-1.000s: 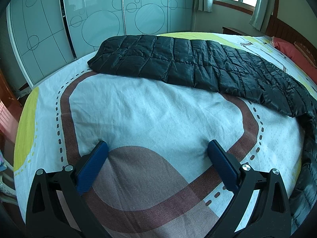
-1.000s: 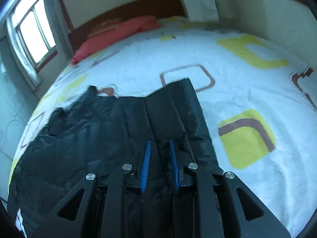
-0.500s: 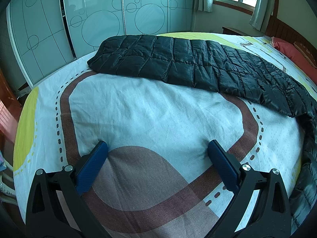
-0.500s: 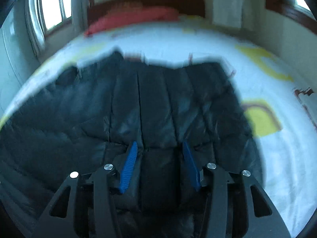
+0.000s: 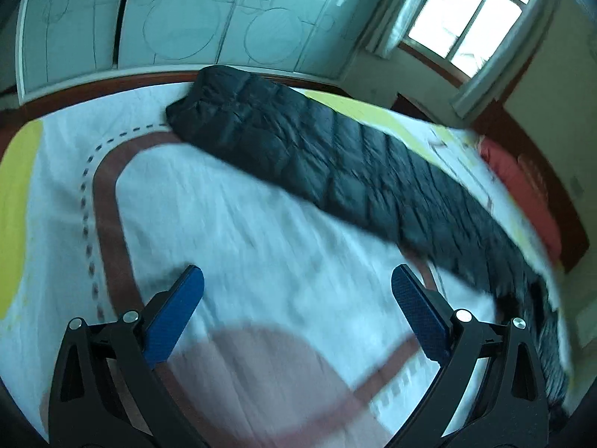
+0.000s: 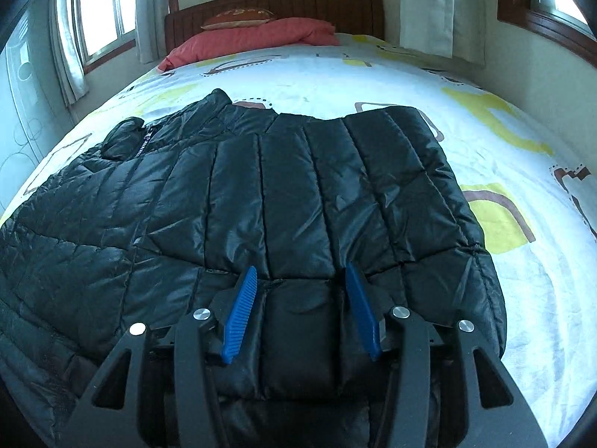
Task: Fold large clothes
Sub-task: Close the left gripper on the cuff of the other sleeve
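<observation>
A black quilted puffer jacket (image 6: 298,186) lies spread on the patterned bed sheet (image 6: 485,93), its collar and zip at the far left. My right gripper (image 6: 301,268) hovers low over the jacket's near edge. Its blue pads stand apart with a padded panel lying between them, and neither pad presses on it. In the left wrist view the same jacket (image 5: 335,164) stretches as a long dark band across the far side of the bed. My left gripper (image 5: 297,271) is wide open and empty above bare sheet (image 5: 242,224), well short of the jacket.
A red pillow (image 6: 253,39) and a wooden headboard (image 6: 298,3) stand at the bed's far end. Pale wardrobe doors (image 5: 209,22) and a window (image 5: 466,26) lie beyond the bed. White and yellow sheet shows to the right of the jacket.
My right gripper went from shut on a jacket fold to open, and the fabric now lies flat. The left gripper's view has rolled and shifted, now blurred, with its jaws still wide.
</observation>
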Action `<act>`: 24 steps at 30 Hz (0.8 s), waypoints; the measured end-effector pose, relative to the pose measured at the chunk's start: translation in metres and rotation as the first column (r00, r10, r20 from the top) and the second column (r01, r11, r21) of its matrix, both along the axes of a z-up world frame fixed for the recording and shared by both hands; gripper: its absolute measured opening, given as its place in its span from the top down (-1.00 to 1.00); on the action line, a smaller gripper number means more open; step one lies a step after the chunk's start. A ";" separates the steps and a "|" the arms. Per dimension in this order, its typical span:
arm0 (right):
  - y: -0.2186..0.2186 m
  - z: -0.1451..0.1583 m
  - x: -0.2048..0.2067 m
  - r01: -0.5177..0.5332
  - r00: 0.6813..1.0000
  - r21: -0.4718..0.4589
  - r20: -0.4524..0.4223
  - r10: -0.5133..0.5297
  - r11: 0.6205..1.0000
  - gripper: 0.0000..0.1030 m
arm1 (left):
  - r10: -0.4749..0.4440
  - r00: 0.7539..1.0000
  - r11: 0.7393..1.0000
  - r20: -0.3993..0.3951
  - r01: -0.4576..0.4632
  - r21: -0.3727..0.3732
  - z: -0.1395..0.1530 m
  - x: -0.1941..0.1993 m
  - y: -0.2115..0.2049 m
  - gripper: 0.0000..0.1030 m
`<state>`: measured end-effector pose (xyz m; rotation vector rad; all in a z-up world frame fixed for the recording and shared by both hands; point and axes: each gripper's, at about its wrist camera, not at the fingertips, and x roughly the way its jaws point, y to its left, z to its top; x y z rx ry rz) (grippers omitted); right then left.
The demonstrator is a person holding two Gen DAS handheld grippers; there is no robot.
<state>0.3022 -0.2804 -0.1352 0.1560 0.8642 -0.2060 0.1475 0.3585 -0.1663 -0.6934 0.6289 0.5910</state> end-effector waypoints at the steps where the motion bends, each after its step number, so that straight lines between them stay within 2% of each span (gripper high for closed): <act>1: 0.000 0.000 0.000 0.000 1.000 0.000 0.001 0.000 1.000 0.02 | 0.005 1.000 1.000 0.028 -0.004 -0.021 -0.001 0.002 0.013 -0.94; 6: 0.000 0.000 0.001 0.001 1.000 -0.005 0.005 -0.001 1.000 0.02 | 0.048 0.993 0.994 0.105 -0.037 -0.104 -0.006 0.020 0.069 -0.94; 8: 0.000 0.000 0.001 0.002 1.000 -0.005 0.007 -0.002 1.000 0.02 | 0.078 0.988 0.991 0.132 -0.061 -0.123 -0.005 0.022 0.079 -0.90; 10: 0.000 -0.001 0.001 0.002 1.000 -0.003 0.009 -0.002 1.000 0.02 | 0.131 0.983 0.985 0.132 -0.114 -0.128 -0.005 0.023 0.087 -0.52; 11: 0.000 -0.001 0.000 0.003 1.000 -0.003 0.010 -0.003 1.000 0.02 | 0.153 0.978 0.981 0.141 -0.134 -0.137 -0.006 0.022 0.089 -0.51; 12: 0.001 -0.001 0.001 0.003 1.000 -0.005 0.010 -0.003 1.000 0.02 | 0.171 0.975 0.979 0.143 -0.152 -0.134 -0.005 0.021 0.088 -0.40; 13: 0.000 -0.001 0.001 0.002 1.000 -0.006 0.010 -0.002 1.000 0.02 | 0.186 0.975 0.978 0.124 -0.171 -0.118 -0.004 0.022 0.087 -0.20; 14: 0.000 -0.001 0.001 0.002 1.000 -0.006 0.010 -0.002 1.000 0.02 | 0.196 0.975 0.977 0.106 -0.186 -0.100 -0.002 0.023 0.086 -0.09; 15: 0.000 -0.001 0.001 0.002 1.000 -0.004 0.010 -0.002 1.000 0.02 | 0.199 0.974 0.978 0.109 -0.190 -0.088 -0.001 0.022 0.086 0.27; 16: 0.000 -0.001 0.001 0.002 1.000 -0.003 0.011 -0.002 1.000 0.02 | 0.176 0.975 0.981 0.137 -0.163 -0.104 -0.001 0.023 0.088 0.72; 18: 0.000 -0.001 0.001 0.002 1.000 -0.002 0.010 -0.002 1.000 0.02 | 0.197 0.971 0.974 0.139 -0.178 -0.137 -0.004 0.022 0.092 0.77; 20: 0.000 -0.001 0.000 0.002 1.000 -0.002 0.012 -0.002 1.000 0.02 | 0.202 0.971 0.975 0.131 -0.187 -0.116 0.001 0.025 0.092 0.87; 22: 0.000 -0.001 0.000 0.003 1.000 -0.004 0.011 -0.003 1.000 0.02 | 0.183 0.974 0.983 0.135 -0.178 -0.048 0.013 0.030 0.080 0.90; 24: 0.000 -0.001 0.001 0.002 1.000 -0.003 0.011 -0.002 1.000 0.02 | 0.112 0.981 0.992 0.160 -0.120 0.043 0.033 0.040 0.057 0.91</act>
